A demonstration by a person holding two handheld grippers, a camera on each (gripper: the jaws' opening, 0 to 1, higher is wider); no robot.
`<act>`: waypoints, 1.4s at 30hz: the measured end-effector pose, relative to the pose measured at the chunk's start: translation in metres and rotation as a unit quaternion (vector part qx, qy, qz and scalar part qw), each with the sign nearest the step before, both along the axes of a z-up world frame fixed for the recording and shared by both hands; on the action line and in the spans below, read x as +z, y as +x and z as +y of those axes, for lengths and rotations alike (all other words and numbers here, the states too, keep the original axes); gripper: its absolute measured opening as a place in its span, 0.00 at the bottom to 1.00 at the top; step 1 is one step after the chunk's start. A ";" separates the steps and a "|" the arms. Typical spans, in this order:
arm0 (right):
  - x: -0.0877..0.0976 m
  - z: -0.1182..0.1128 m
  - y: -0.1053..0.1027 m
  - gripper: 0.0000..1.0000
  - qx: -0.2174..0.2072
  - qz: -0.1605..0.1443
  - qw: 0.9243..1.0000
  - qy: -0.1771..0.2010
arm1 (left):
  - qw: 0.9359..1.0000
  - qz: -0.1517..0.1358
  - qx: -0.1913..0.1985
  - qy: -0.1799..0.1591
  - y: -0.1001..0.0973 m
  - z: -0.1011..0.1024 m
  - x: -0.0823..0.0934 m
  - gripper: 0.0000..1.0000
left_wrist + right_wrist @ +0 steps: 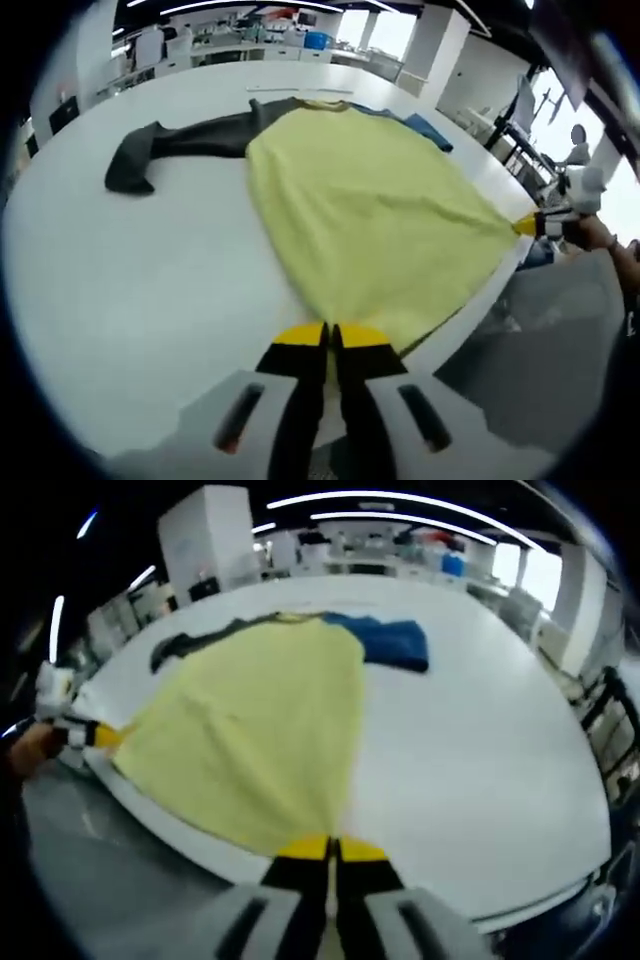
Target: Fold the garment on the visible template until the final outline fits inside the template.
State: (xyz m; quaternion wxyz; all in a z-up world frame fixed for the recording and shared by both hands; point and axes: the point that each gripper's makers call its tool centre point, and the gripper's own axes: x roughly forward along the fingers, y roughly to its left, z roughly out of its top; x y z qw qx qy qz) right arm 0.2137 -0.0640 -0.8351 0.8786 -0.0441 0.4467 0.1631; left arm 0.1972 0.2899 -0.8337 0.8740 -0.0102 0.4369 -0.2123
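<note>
- The left tongs [328, 338] are closed on one corner of the yellow garment's [370, 215] hem, right at the near edge of the desk [140, 290]; their yellow-tipped jaws are pressed together with cloth between them.
- The right tongs [330, 848] are likewise clamped on the other hem corner, seen at the near rim of the desk in the right gripper view, where the yellow garment [250, 730] fans away from their jaws.
- Each pair of tongs also appears in the other's view: the right tongs [532, 226] at the right side of the left gripper view, pinching a drawn-out point of cloth, with a person's hand behind them; the left tongs [98, 736] at the left side of the right gripper view, doing the same.
- Holding both corners apart and pulled toward the desk edge appears to serve a purpose: the hem is stretched taut, so the cloth lies smooth and is ready to be lifted and carried over in one fold.
- The yellow garment lies spread flat on the white desk, its neck end far from the tongs and its hem overhanging the near edge.
- A dark grey garment [190, 140] lies just beyond the neck end on one side, and a blue garment [390, 640] on the other; both seem partly tucked beneath the yellow one.
- No template outline can be made out on the desk, so how near the fold is to fitting cannot be judged.
</note>
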 end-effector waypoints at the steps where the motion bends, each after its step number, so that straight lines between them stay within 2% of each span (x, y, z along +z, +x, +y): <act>1: 0.001 0.000 0.000 0.00 -0.001 0.000 1.000 -0.001 | 1.000 0.000 -0.003 0.006 -0.001 0.002 0.000 0.01; 11: -0.003 -0.003 -0.001 0.00 0.007 0.006 1.000 -0.004 | 1.000 0.009 0.008 0.010 -0.008 0.020 -0.003 0.07; 14: -0.006 -0.002 -0.001 0.00 0.012 0.008 1.000 -0.006 | 1.000 0.015 0.002 0.000 -0.012 0.012 -0.004 0.09; 17: -0.009 -0.003 -0.002 0.00 0.008 0.011 1.000 -0.003 | 1.000 0.019 -0.017 0.017 -0.013 0.007 -0.008 0.09; 21: -0.010 -0.003 -0.002 0.00 0.007 0.011 1.000 -0.005 | 0.999 0.018 -0.020 0.017 -0.010 0.005 -0.010 0.10; 25: -0.013 -0.004 -0.001 0.00 0.006 0.012 1.000 -0.003 | 0.999 0.017 -0.030 0.037 -0.011 0.004 -0.011 0.09; 27: -0.012 -0.003 -0.001 0.00 0.008 0.013 1.000 -0.003 | 0.998 0.030 -0.037 0.035 -0.015 0.001 -0.014 0.02; 28: -0.012 -0.003 -0.001 0.00 0.008 0.014 1.000 -0.003 | 0.999 0.026 -0.024 0.029 -0.013 0.001 -0.013 0.02; 34: -0.012 -0.004 0.000 0.00 0.009 0.014 1.000 -0.002 | 0.999 0.031 -0.017 0.034 -0.016 0.011 -0.010 0.00; 36: -0.011 -0.005 0.000 0.00 0.008 0.017 1.000 0.003 | 0.999 0.021 -0.008 0.025 -0.016 0.010 -0.005 0.00; 38: -0.009 -0.005 0.000 0.00 0.008 0.018 1.000 0.006 | 0.999 0.018 -0.011 0.029 -0.016 0.010 -0.002 0.00; 42: -0.010 -0.006 -0.001 0.00 0.010 0.023 1.000 0.013 | 0.999 0.022 -0.005 0.027 -0.017 0.007 0.000 0.00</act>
